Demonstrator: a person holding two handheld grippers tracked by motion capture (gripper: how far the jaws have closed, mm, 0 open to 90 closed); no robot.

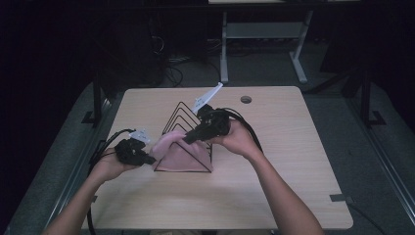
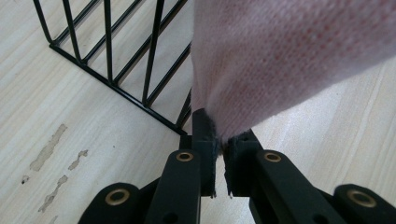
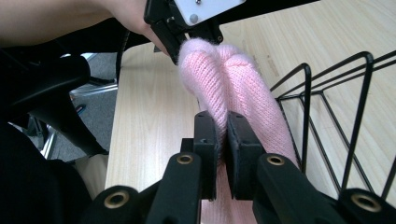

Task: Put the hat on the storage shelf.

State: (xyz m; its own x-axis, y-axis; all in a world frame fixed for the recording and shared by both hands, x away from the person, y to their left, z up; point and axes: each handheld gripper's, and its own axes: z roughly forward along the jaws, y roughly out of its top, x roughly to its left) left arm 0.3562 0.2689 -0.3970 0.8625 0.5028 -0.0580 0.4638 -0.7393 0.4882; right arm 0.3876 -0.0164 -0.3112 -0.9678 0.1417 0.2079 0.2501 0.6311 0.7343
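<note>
A pink knitted cloth (image 1: 177,155) hangs over the front of a black wire rack (image 1: 183,116) near the middle of the table. My left gripper (image 1: 149,159) is shut on the cloth's left corner, and the knit (image 2: 280,56) rises from between its jaws with the rack's bars (image 2: 109,46) just behind. My right gripper (image 1: 188,139) is shut on the cloth's upper edge above the rack. From it, the folded pink cloth (image 3: 229,88) runs away toward the left gripper (image 3: 187,21), with the rack's wires (image 3: 327,107) to the right.
The wooden table (image 1: 274,161) has a round cable hole (image 1: 246,99) at its far edge. Cables trail from both grippers across the table. A white-legged desk (image 1: 264,34) stands on the floor beyond. The table's near half lies bare.
</note>
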